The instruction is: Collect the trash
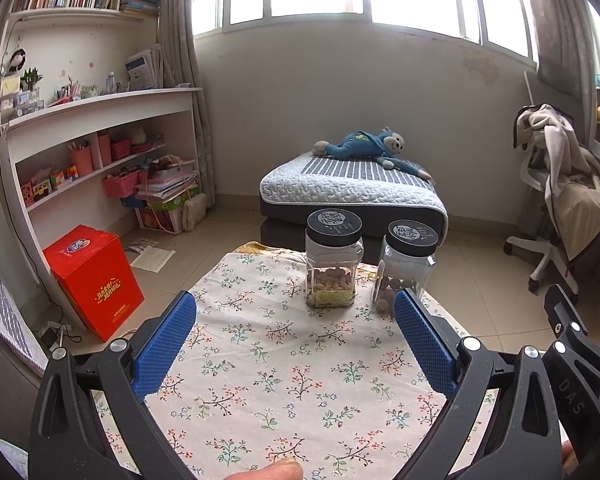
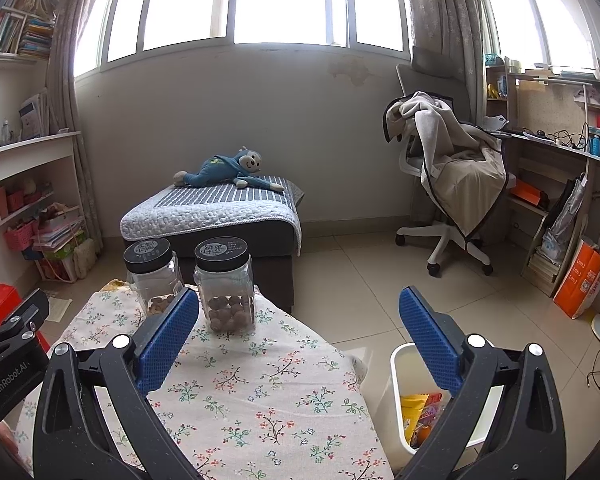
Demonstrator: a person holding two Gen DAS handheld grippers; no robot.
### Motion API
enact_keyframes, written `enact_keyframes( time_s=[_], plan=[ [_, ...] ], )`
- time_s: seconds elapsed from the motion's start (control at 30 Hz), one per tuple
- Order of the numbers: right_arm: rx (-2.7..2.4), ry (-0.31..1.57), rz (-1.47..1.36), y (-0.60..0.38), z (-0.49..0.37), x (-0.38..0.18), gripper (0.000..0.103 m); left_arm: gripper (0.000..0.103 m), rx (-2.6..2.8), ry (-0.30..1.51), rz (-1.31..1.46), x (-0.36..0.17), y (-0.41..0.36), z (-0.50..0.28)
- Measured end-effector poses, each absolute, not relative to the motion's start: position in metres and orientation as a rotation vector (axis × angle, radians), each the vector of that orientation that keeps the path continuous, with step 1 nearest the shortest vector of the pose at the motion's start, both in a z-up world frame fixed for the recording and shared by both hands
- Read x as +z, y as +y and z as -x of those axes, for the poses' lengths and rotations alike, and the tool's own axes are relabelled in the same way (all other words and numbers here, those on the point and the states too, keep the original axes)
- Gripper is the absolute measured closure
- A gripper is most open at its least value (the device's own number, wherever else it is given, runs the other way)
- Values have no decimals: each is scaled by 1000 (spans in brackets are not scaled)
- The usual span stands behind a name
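- While both grippers hang over the floral tablecloth [image 1: 284,380], the left gripper [image 1: 294,314] and the right gripper [image 2: 298,310] each stand with jaws spread wide and nothing between them.
- No loose trash shows on the cloth; the only wrappers in view lie inside the white bin [image 2: 400,364] on the floor just beside the table's right edge, a yellow packet [image 2: 414,408] uppermost.
- Such packets are probably light, thin and crinkly, so they would likely slip or crumple; pinching a flat edge or a bunched fold seems safest.
- Two clear jars with black lids [image 1: 334,226] stand at the far end, holding nuts; they look like rigid keepers, not trash.
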State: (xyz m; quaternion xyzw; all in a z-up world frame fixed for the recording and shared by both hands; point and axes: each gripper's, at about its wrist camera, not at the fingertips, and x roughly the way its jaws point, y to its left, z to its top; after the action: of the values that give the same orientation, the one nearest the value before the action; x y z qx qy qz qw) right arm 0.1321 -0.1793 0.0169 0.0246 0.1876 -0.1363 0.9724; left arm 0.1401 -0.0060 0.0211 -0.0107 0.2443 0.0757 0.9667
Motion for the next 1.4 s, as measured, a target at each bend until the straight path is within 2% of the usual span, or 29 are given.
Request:
enact_keyframes(
  time_s=[1.4],
  plan=[
    [-273, 392, -55, -179, -135, 12, 7, 9, 99, 465, 27, 22, -8, -139]
  ],
)
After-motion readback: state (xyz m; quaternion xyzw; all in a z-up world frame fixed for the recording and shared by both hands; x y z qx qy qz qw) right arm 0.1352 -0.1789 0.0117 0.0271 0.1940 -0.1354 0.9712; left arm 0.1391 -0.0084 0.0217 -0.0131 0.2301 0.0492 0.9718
